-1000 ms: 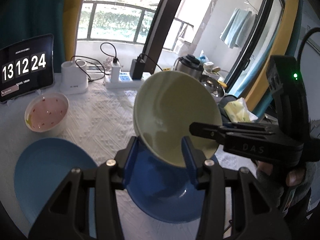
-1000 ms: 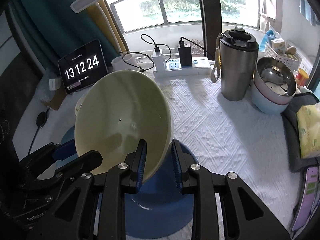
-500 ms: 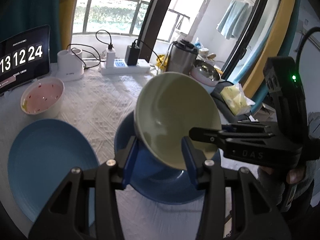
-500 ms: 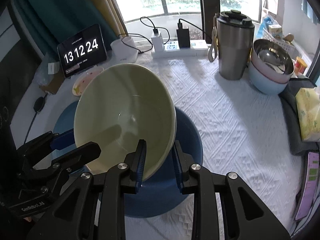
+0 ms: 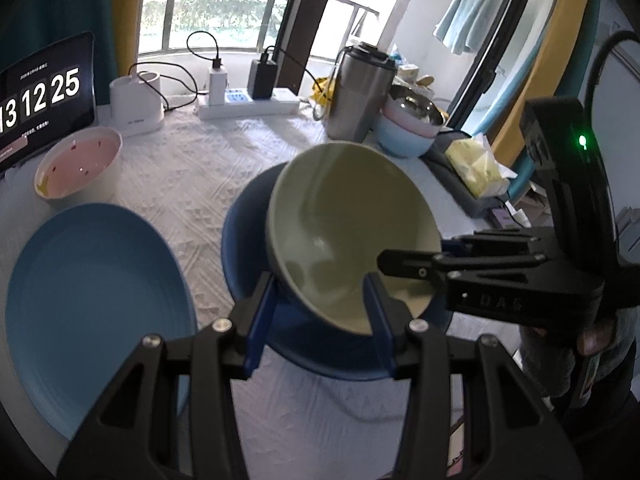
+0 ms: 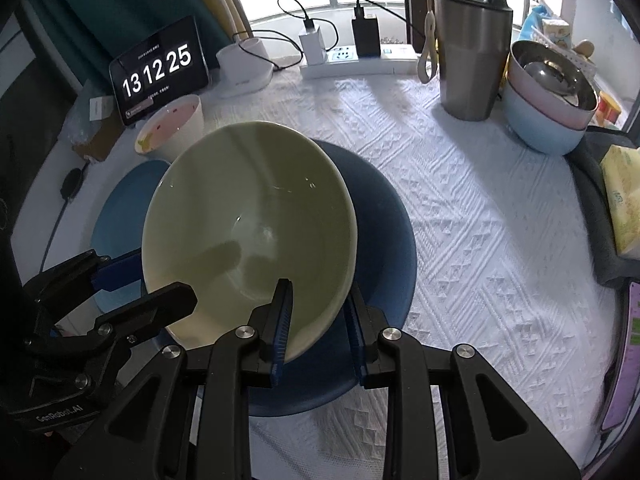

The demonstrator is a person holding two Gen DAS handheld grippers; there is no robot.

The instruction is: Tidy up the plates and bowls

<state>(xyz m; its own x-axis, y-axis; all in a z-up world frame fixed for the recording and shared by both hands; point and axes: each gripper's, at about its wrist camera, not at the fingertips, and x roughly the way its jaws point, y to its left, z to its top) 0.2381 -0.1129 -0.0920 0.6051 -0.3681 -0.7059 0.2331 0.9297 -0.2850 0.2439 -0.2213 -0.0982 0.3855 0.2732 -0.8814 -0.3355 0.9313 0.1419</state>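
Note:
A pale green bowl (image 5: 348, 224) (image 6: 248, 232) is held tilted above a dark blue plate (image 5: 248, 236) (image 6: 384, 240). My left gripper (image 5: 320, 320) is shut on the green bowl's near rim. My right gripper (image 6: 320, 320) is shut on the bowl's other rim; it shows in the left wrist view (image 5: 472, 264), and the left gripper shows in the right wrist view (image 6: 120, 284). A light blue plate (image 5: 92, 304) (image 6: 124, 208) lies to the left. A white bowl with a pink inside (image 5: 78, 166) (image 6: 170, 128) stands behind it.
A steel tumbler (image 6: 470, 48), stacked bowls (image 6: 548, 108), a tissue pack (image 6: 620, 204) and a grey cloth stand at the right. A clock tablet (image 6: 158, 68), a white holder (image 6: 244, 64) and a power strip (image 6: 360, 60) with cables line the back. A white textured cloth (image 6: 480, 220) covers the table.
Both grippers have lowered the green bowl toward the dark blue plate and tipped it flatter. The left wrist view has swung right. The clock went from 24 to 25.

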